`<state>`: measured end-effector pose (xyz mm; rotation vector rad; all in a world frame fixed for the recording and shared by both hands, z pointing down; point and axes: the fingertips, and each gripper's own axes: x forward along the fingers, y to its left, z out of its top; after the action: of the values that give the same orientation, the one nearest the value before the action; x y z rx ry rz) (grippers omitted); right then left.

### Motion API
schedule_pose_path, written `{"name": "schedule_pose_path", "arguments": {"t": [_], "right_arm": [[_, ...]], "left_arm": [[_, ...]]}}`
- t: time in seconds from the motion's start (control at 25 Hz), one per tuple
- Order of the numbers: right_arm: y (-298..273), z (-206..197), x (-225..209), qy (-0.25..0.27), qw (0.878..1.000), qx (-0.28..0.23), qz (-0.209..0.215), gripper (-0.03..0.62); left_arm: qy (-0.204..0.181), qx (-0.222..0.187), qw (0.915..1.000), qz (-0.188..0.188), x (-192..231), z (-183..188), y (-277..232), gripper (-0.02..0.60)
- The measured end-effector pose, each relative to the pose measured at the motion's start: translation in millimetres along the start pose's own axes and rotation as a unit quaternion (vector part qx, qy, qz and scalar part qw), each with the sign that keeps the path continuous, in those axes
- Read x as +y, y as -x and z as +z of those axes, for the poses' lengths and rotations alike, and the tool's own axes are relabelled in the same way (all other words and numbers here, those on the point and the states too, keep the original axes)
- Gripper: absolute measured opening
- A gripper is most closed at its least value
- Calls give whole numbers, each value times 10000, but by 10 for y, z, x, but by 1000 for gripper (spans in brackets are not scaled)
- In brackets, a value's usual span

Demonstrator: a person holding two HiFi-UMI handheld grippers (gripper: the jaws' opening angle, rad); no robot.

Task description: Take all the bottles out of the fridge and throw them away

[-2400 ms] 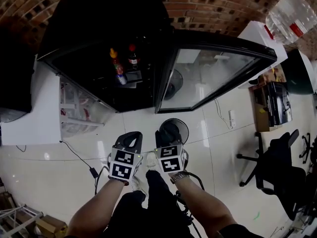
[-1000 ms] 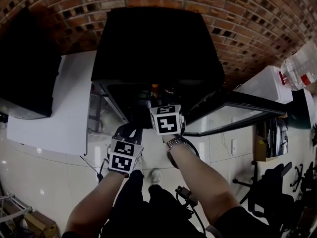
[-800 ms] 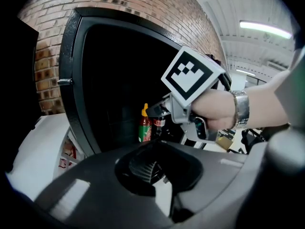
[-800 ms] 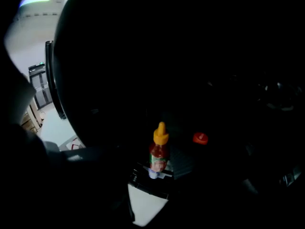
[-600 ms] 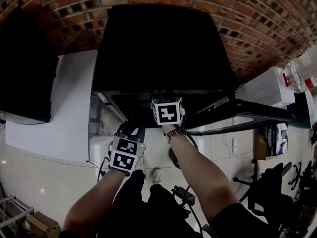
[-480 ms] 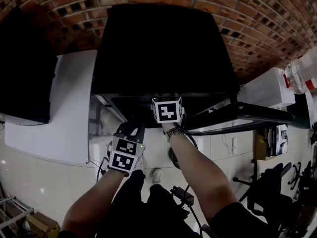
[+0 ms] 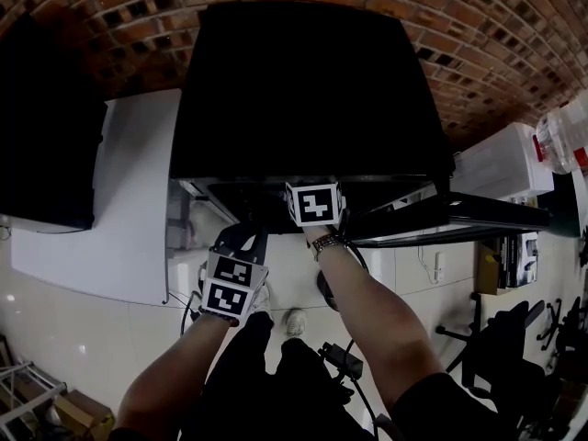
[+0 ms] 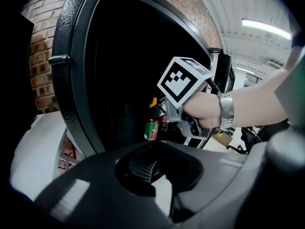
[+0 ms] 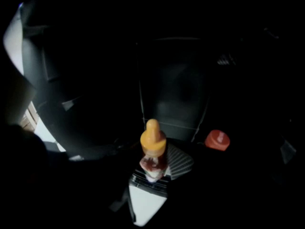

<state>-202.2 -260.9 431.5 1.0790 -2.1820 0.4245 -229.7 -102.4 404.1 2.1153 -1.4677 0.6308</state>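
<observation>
A sauce bottle with a yellow nozzle cap (image 9: 152,149) stands upright inside the dark black fridge (image 7: 294,90). It is between the jaws of my right gripper (image 9: 152,171), close against one ribbed pad (image 9: 180,162). The jaws are closing, and I cannot see the pads press on the bottle. A red-capped bottle (image 9: 217,140) stands behind it to the right. In the left gripper view the right gripper's marker cube (image 8: 183,78) is at the fridge mouth beside a bottle with a green and red label (image 8: 151,128). My left gripper (image 8: 157,149) hangs low outside the fridge, shut and empty.
The fridge's glass door (image 7: 459,214) stands open to the right. A white cabinet (image 7: 129,191) adjoins the fridge on the left. A round dark bin (image 7: 323,290) sits on the floor behind my right forearm. A water jug (image 7: 560,136) and an office chair (image 7: 514,347) are at the right.
The right gripper has risen from beside the left one and gone into the fridge opening. The view has moved in close over the fridge top. The left gripper has stayed low.
</observation>
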Motion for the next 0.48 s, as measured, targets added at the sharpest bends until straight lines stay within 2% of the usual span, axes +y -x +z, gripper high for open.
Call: {"name": "schedule_pose_path", "arguments": {"t": [0.48], "right_arm": [[819, -240, 258, 167, 9976, -449, 493, 150]], "left_arm": [[-58, -75, 9999, 132, -380, -78, 58, 3]]}}
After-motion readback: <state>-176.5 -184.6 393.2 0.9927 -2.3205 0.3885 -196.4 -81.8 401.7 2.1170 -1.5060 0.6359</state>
